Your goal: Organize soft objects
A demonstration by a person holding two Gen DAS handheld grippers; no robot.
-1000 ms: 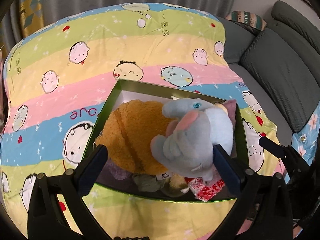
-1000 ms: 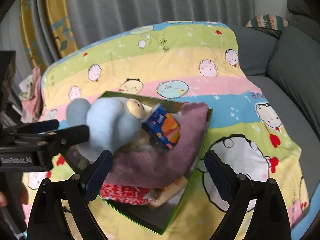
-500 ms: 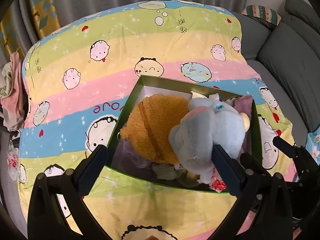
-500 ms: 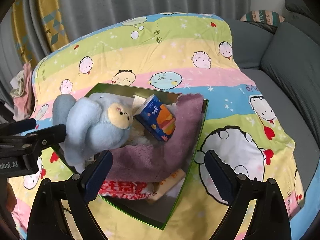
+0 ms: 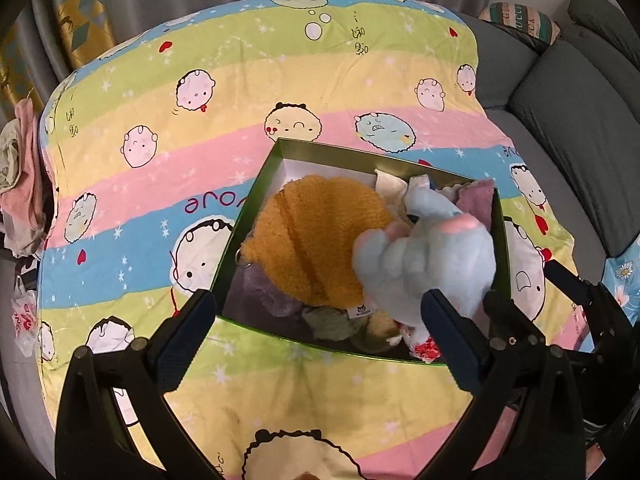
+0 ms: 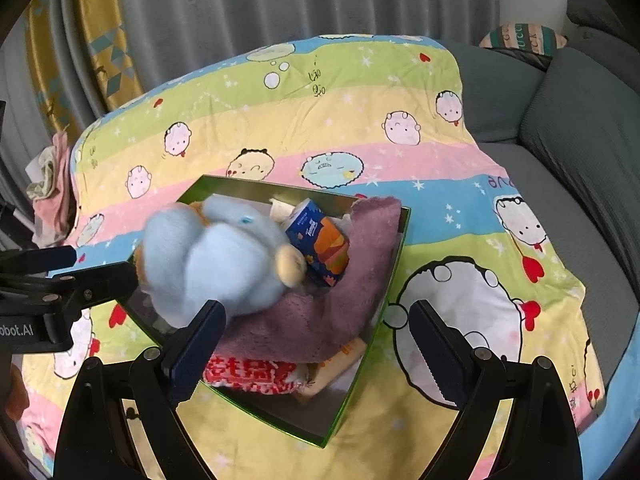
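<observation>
Pale-blue plush fills the middle of both views: the elephant toy (image 5: 432,256) lies on top of the heap in the green box (image 5: 256,184), over its right half. Only the left wrist view shows the orange plush (image 5: 316,236) beside it, with a metal ring at its left end, and a greenish cloth (image 5: 332,322) at the box's near edge. Only the right wrist view shows the blue tissue pack (image 6: 320,246), the mauve towel (image 6: 320,320) draped over the box's right side, and a red-and-white packet (image 6: 252,374) underneath.

The left gripper (image 5: 316,340) hangs above the box's near edge, jaws spread wide and holding nothing. The right gripper (image 6: 316,350) hovers likewise (also wide apart, empty), just right of it.

The box sits on a striped cartoon blanket (image 5: 200,120), towards its right edge, spread over a grey sofa (image 6: 580,152); grey curtains (image 6: 280,4) hang behind.
</observation>
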